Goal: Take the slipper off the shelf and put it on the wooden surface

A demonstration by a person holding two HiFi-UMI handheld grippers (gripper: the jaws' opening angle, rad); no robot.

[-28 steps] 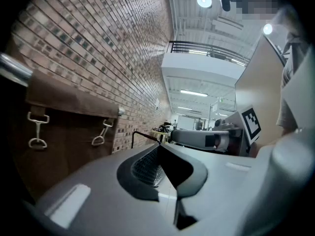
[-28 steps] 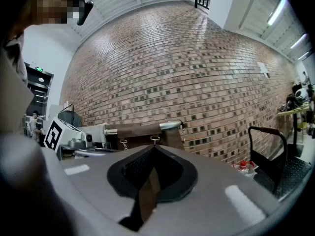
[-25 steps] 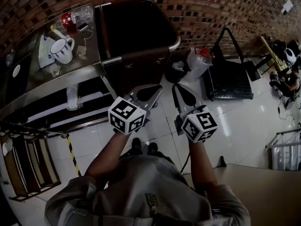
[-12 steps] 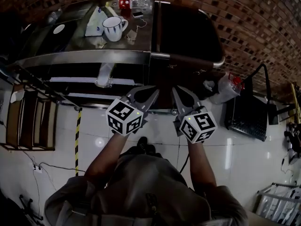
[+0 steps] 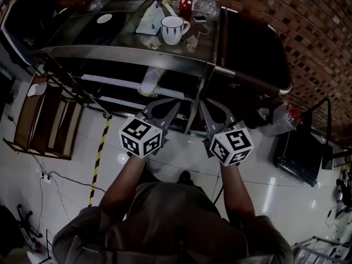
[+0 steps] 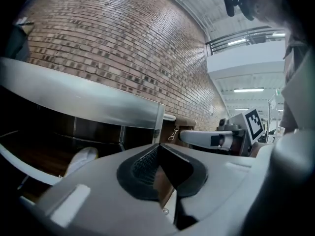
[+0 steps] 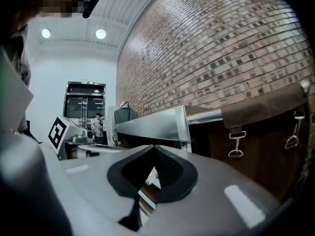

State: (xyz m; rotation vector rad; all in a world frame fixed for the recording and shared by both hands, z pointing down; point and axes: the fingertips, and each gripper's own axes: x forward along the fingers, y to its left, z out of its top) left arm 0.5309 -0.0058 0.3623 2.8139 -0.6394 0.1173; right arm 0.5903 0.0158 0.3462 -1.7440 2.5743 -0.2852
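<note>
Now | L gripper jaws fully closed, empty | R gripper same, closed, nothing held, just beside L | white slipper past both tips, lying on lower shelf, untouched | mug on steel top above | brick wall behind

My left gripper and right gripper sit side by side, pointing toward twelve o'clock. Both sets of jaws are closed on nothing.

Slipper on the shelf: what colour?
White, plain as far as it shows. The slipper reads best in the left gripper view.
</note>
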